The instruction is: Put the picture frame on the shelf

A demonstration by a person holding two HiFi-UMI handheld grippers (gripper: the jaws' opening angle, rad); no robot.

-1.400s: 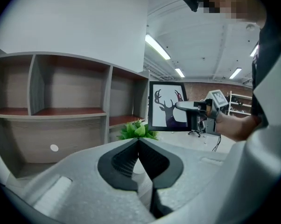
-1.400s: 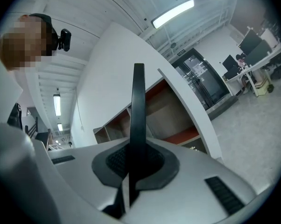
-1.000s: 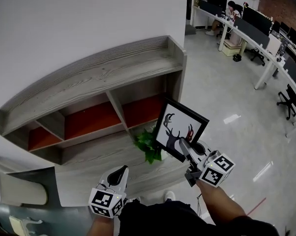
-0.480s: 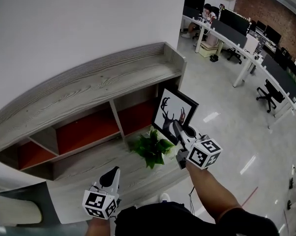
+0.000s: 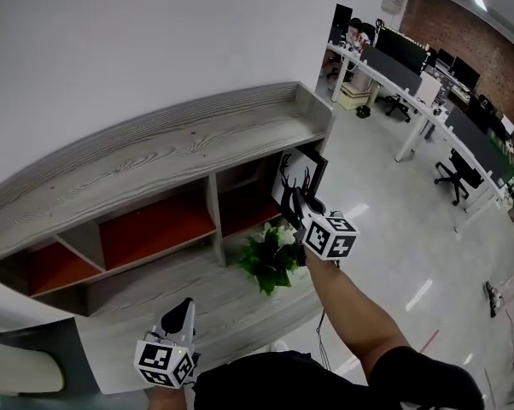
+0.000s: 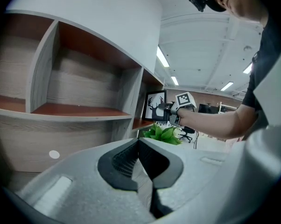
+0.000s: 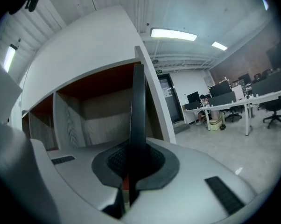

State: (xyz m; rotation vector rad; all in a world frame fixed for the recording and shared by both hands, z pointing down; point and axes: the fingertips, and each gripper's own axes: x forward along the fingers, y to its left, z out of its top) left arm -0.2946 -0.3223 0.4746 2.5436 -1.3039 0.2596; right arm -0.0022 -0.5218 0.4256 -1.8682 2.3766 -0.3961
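The picture frame (image 5: 297, 176) has a black border and a deer silhouette on white. My right gripper (image 5: 300, 207) is shut on its lower edge and holds it upright in front of the right-hand compartment of the grey wooden shelf unit (image 5: 180, 139). In the right gripper view the frame (image 7: 137, 111) stands edge-on between the pads, with the red-backed compartment (image 7: 98, 108) just behind. My left gripper (image 5: 182, 313) hangs low near my body, shut and empty. From the left gripper view I see the frame (image 6: 155, 105) and the right gripper (image 6: 170, 109) by the shelf (image 6: 75, 111).
A green potted plant (image 5: 271, 259) stands on the lower ledge just below the frame. The shelf's long top board (image 5: 154, 156) carries nothing. Office desks (image 5: 411, 67) and chairs (image 5: 458, 173) line the floor at the right, with a person seated far off.
My right gripper has carried the frame up and away from me, from beside the plant to the mouth of the right-hand compartment. The left gripper stays low.
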